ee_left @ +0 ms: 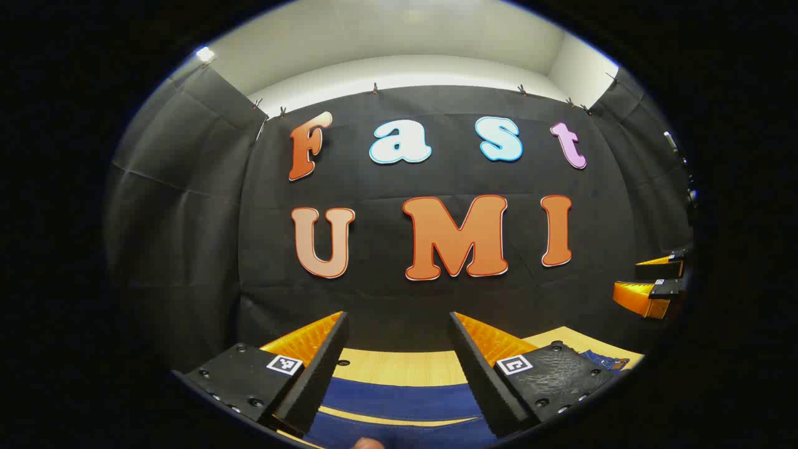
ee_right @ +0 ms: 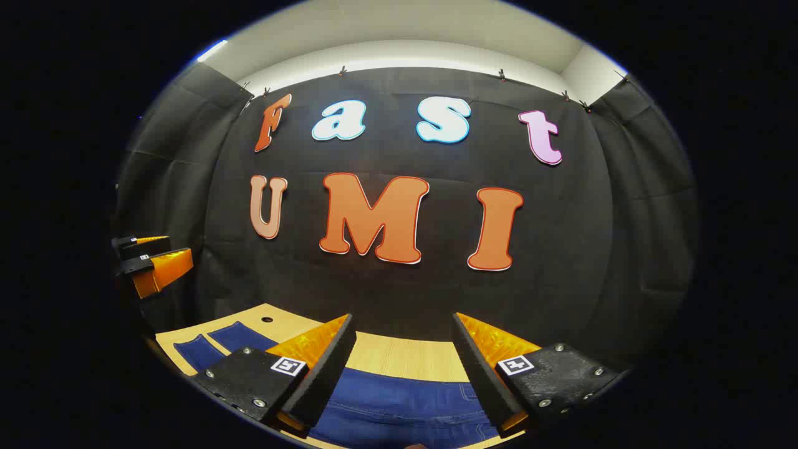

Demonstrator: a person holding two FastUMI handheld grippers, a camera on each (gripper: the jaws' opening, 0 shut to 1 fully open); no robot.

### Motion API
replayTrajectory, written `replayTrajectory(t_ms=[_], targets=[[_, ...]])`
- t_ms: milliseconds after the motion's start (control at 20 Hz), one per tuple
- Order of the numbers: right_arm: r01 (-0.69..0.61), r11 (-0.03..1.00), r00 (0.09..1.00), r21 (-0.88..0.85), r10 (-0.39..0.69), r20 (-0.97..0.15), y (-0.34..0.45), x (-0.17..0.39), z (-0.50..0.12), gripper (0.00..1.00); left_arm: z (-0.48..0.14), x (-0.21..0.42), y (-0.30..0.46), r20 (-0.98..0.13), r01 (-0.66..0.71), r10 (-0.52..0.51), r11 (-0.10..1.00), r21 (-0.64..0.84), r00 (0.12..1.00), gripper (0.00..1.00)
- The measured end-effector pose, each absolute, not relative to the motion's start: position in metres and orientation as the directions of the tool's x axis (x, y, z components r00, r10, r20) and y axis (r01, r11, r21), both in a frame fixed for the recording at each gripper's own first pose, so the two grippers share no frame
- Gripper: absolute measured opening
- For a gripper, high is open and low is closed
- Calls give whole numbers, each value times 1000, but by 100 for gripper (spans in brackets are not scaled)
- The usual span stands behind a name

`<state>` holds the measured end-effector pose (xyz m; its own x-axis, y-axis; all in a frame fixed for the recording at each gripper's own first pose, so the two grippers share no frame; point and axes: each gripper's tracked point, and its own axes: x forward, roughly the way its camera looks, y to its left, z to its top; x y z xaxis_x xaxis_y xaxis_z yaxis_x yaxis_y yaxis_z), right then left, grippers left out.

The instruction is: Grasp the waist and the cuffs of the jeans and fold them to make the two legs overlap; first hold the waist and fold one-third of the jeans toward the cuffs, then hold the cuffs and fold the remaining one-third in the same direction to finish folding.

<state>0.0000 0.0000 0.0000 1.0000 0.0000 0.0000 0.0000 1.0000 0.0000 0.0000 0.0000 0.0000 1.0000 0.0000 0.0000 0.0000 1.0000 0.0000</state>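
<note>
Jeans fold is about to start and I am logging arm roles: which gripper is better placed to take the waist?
Probably the right gripper: its open fingers frame the stitched end of the jeans. The left gripper frames plain legs.

Pale wooden table (ee_right: 399,357) — blue jeans (ee_right: 399,411) flat on it, legs side by side.

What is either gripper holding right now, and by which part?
Nothing. The left gripper and right gripper both stand open above the jeans, which lie flat on the table.
</note>
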Motion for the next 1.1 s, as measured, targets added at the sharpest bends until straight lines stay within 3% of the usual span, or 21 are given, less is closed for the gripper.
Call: replayTrajectory(t_ms=[250,450,750,800,850,900,950,1000,1100], targets=[[15,1000,1000,-9,-15,6,-11,-6,-3,99,4,0,-16,14,20,-21,999,29,1000,97],[27,1000,999,8,-27,-31,-21,-11,-18,93,0,0,-37,15,45,-46,998,46,999,98],[59,998,998,1,-59,-16,-41,-14,-17,100,0,4,-51,25,66,-67,998,21,997,100],[66,998,998,5,-66,-21,-46,-14,-20,96,-2,6,-50,23,65,-65,998,13,998,100],[70,997,997,25,-69,-32,-51,-15,-24,99,-7,7,-46,16,57,-57,998,0,998,100],[68,997,996,48,-65,-67,-53,-14,-36,94,-15,8,-42,-4,52,-53,999,-14,999,100],[82,995,991,54,-76,-112,-57,-15,-51,96,-22,10,-38,-26,45,-46,999,-26,999,95],[98,994,986,51,-90,-142,-65,-16,-64,96,-30,11,-33,-48,40,-41,999,-33,998,100],[120,992,977,36,-112,-180,-80,-19,-80,96,-48,13,-21,-93,28,-32,998,-49,995,98]])
